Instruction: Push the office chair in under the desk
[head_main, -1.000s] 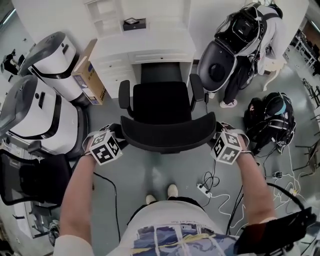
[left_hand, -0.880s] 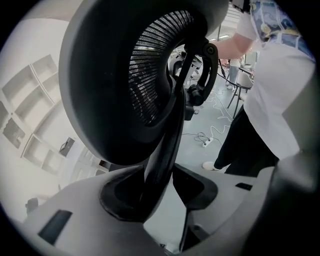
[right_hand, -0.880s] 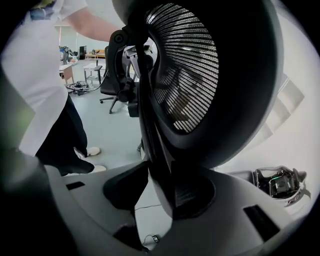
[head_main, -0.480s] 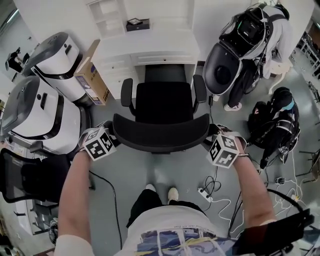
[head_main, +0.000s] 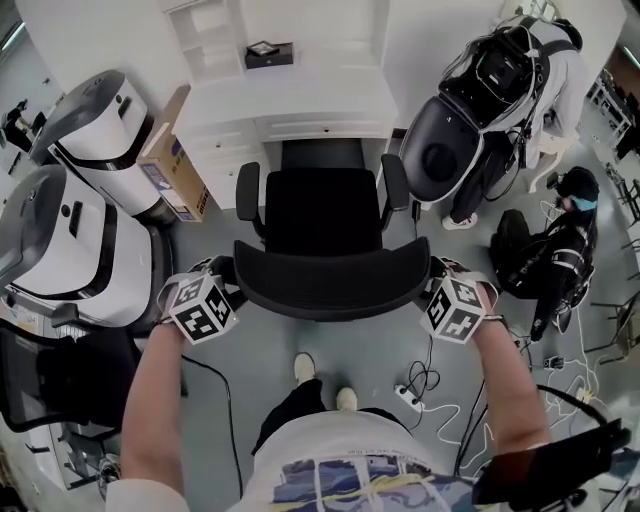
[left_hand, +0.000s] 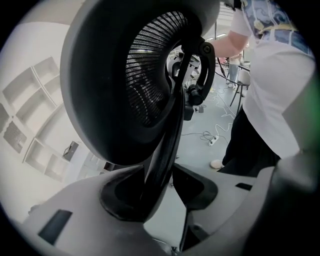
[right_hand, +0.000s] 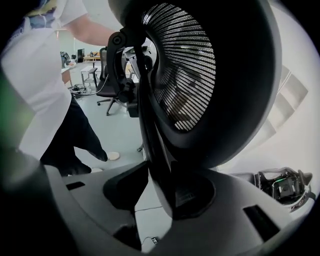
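Observation:
A black office chair (head_main: 322, 210) faces the white desk (head_main: 290, 100), with its seat's far edge at the desk's knee opening. The curved mesh backrest (head_main: 330, 282) is nearest me. My left gripper (head_main: 228, 274) holds the backrest's left end and my right gripper (head_main: 433, 274) its right end. In the left gripper view the backrest's rim (left_hand: 165, 130) runs down between the jaws of the left gripper (left_hand: 162, 192), which have just been closing on it. The right gripper view shows the rim (right_hand: 152, 140) clamped in the right gripper (right_hand: 157, 192).
Two white-and-grey machines (head_main: 95, 120) (head_main: 50, 235) and a cardboard box (head_main: 170, 155) stand left of the desk. Another black chair (head_main: 60, 370) is at lower left. One person stands (head_main: 520, 90) and one crouches (head_main: 560, 240) at right. A power strip and cables (head_main: 408, 378) lie on the floor.
The chair and both grippers have moved a little toward the desk, narrowing the gap at the knee opening. The person's feet have stepped forward.

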